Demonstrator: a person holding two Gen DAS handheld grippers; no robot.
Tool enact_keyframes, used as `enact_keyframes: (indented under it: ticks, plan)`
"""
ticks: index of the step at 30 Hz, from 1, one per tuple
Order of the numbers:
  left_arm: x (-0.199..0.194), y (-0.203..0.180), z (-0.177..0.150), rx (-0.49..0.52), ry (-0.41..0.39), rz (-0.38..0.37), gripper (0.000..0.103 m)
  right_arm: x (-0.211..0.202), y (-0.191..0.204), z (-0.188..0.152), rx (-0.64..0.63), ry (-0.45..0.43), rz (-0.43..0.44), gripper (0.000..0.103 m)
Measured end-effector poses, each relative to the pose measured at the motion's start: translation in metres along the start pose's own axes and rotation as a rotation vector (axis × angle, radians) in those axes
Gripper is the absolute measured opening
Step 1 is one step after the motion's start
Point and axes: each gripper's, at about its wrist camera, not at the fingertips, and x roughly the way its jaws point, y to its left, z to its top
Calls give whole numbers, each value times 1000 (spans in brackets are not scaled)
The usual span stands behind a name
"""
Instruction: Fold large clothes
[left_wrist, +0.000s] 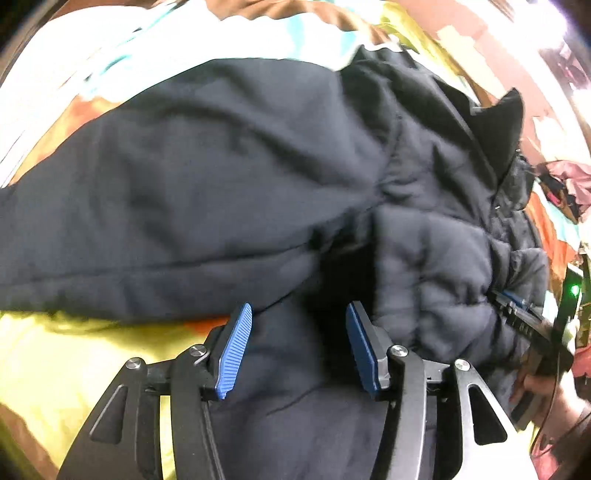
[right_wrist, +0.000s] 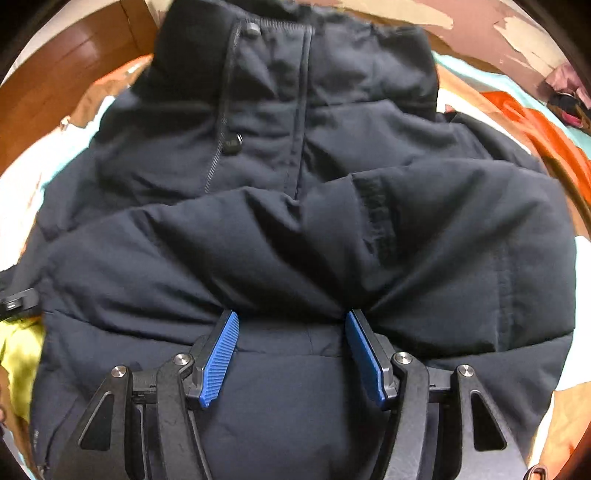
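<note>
Both grippers are over the dark navy padded jacket (right_wrist: 295, 221), and it fills almost all of what I see. My left gripper (left_wrist: 299, 314) has its blue pads spread wide with nothing between them; its tips sit right at the lower edge of a puffy folded-over part, a dark fold of fabric showing in the gap. My right gripper (right_wrist: 291, 319) is spread just as wide, empty too, its tips at the rim of a thick roll of jacket that lies across the body.

From the right wrist view I've got the front placket running away from me, with a snap button (right_wrist: 232, 143) beside the zipper line and the collar (right_wrist: 207, 40) at the far end. The jacket lies on a bright patterned bedspread (left_wrist: 74, 354), yellow, orange, white and turquoise, which shows all around it.

At the right edge of the left wrist view I can make out the right gripper (left_wrist: 517, 306) with its tip against the jacket, and the hand (left_wrist: 554, 398) holding it. A pile of pinkish clothes (left_wrist: 569, 181) sits beyond the jacket's far corner.
</note>
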Motion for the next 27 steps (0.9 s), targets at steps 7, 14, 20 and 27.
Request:
enact_keyframes:
  ticks: [7,14,20,27]
  plan:
    - [-19,77,-28,-115,28,66,47,-15,16,15,-18,17,-17,66]
    - [-55,178,-30,-337,-27,84,47,-56,119,38,-264,-151,154,67]
    - [-75,245,-31,-394,-49,110,47,-32,199,69,-407,-153,173,66]
    - [-88,309,-32,-443,-44,115,47,5,237,79,-473,-84,109,65]
